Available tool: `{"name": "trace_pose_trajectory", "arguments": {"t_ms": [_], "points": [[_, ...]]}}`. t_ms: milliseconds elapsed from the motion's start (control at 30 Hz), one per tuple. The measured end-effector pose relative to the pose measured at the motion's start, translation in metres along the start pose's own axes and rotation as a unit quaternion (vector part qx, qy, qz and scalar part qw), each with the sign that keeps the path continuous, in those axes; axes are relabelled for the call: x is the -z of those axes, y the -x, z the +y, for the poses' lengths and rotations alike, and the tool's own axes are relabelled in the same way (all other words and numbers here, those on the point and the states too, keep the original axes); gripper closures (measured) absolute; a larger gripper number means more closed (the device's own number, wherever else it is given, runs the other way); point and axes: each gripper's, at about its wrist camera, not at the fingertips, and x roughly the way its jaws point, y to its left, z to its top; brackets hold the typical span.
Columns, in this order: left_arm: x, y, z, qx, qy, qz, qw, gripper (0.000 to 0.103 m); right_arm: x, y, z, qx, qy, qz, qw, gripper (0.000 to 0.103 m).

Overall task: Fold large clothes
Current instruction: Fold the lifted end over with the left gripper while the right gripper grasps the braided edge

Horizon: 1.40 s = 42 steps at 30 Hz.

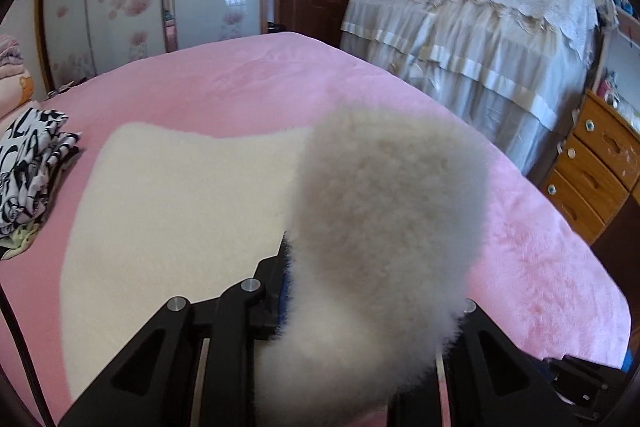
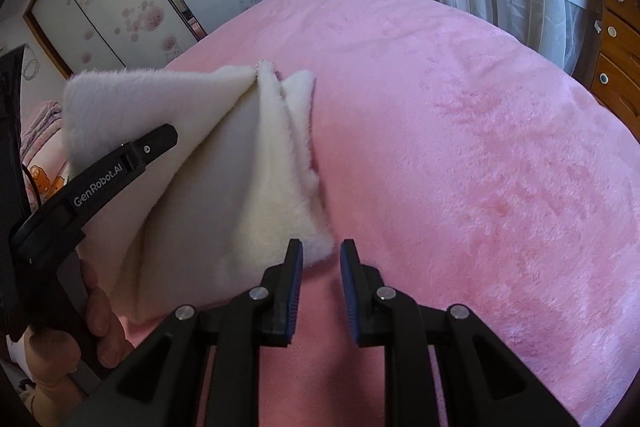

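On my left, a folded black-and-white garment (image 1: 32, 179) sat at the edge of the pink bed (image 1: 248, 75). The cream fleece (image 1: 172, 219) lay spread on the bed, one corner lifted by my left gripper (image 1: 360, 307), which was clamped on that fluffy edge. I judged I was mid-fold; next that corner needed carrying across. My right gripper (image 2: 320, 259) hung empty, jaws parted, beside the fleece's near corner. The raised fleece hid the left gripper's right finger and fingertips.
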Motion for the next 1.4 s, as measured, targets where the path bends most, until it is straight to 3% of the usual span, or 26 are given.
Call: {"name": "trace_pose_trajectory", "arguments": {"t_ms": [33, 67, 100, 167, 233, 267, 333, 400, 500, 600, 667, 767, 900, 1067, 1100, 1133, 1167, 1267, 1400], "points": [[0.004, -0.006, -0.006, -0.008, -0.012, 0.011, 0.9998, 0.076, 0.000, -0.001, -0.001, 0.005, 0.001, 0.004, 1.000, 0.084], [0.010, -0.014, -0.008, -0.008, -0.020, 0.031, 0.9993, 0.064, 0.000, -0.002, -0.002, 0.007, -0.002, 0.008, 1.000, 0.084], [0.013, -0.017, -0.006, 0.007, -0.017, 0.043, 0.9989, 0.055, 0.001, -0.002, -0.004, 0.006, -0.005, 0.010, 1.000, 0.084], [0.012, -0.010, 0.001, 0.052, 0.001, 0.048, 0.9975, 0.028, 0.003, 0.000, -0.005, 0.008, -0.004, 0.012, 1.000, 0.084], [0.008, 0.002, 0.010, 0.082, 0.023, 0.052, 0.9950, 0.009, 0.003, 0.002, -0.006, 0.009, 0.001, 0.013, 1.000, 0.084], [0.006, 0.008, 0.015, 0.089, 0.034, 0.058, 0.9937, 0.004, 0.002, 0.003, -0.005, 0.010, 0.002, 0.014, 1.000, 0.084], [0.004, 0.018, 0.027, 0.106, 0.062, 0.087, 0.9886, 0.004, 0.000, 0.005, -0.003, 0.004, 0.003, 0.014, 1.000, 0.084], [0.004, 0.034, 0.047, 0.145, 0.114, 0.115, 0.9760, 0.004, -0.003, 0.009, 0.002, 0.001, 0.008, 0.010, 1.000, 0.084], [0.016, 0.060, 0.085, 0.159, 0.185, 0.111, 0.9634, 0.004, -0.011, 0.017, 0.011, -0.010, 0.022, 0.005, 1.000, 0.079], [0.035, 0.076, 0.123, 0.112, 0.223, 0.094, 0.9637, 0.003, -0.022, 0.027, 0.024, -0.033, 0.042, -0.003, 0.999, 0.066], [0.048, 0.075, 0.144, 0.055, 0.222, 0.098, 0.9686, 0.003, -0.032, 0.034, 0.036, -0.051, 0.059, -0.007, 0.997, 0.066], [0.070, 0.067, 0.172, -0.033, 0.226, 0.132, 0.9645, 0.003, -0.049, 0.035, 0.053, -0.076, 0.080, -0.002, 0.994, 0.066], [0.089, 0.067, 0.196, -0.030, 0.250, 0.137, 0.9581, 0.003, -0.070, 0.015, 0.079, -0.085, 0.121, 0.024, 0.989, 0.059], [0.090, 0.066, 0.195, -0.041, 0.230, 0.128, 0.9639, 0.003, -0.079, -0.028, 0.108, -0.074, 0.166, 0.080, 0.980, 0.058], [0.090, 0.065, 0.194, -0.043, 0.225, 0.128, 0.9649, 0.003, -0.078, -0.036, 0.111, -0.062, 0.177, 0.086, 0.978, 0.061], [0.088, 0.062, 0.191, -0.044, 0.219, 0.131, 0.9660, 0.003, -0.077, -0.044, 0.113, -0.046, 0.190, 0.094, 0.976, 0.080], [0.084, 0.060, 0.189, -0.044, 0.214, 0.133, 0.9668, 0.003, -0.076, -0.050, 0.111, -0.032, 0.195, 0.101, 0.975, 0.084], [0.068, 0.057, 0.182, -0.040, 0.197, 0.134, 0.9703, 0.003, -0.078, -0.044, 0.097, -0.045, 0.173, 0.100, 0.979, 0.094], [0.055, 0.065, 0.167, -0.024, 0.168, 0.105, 0.9799, 0.003, -0.074, 0.009, 0.078, -0.066, 0.151, 0.031, 0.986, 0.096]]}}
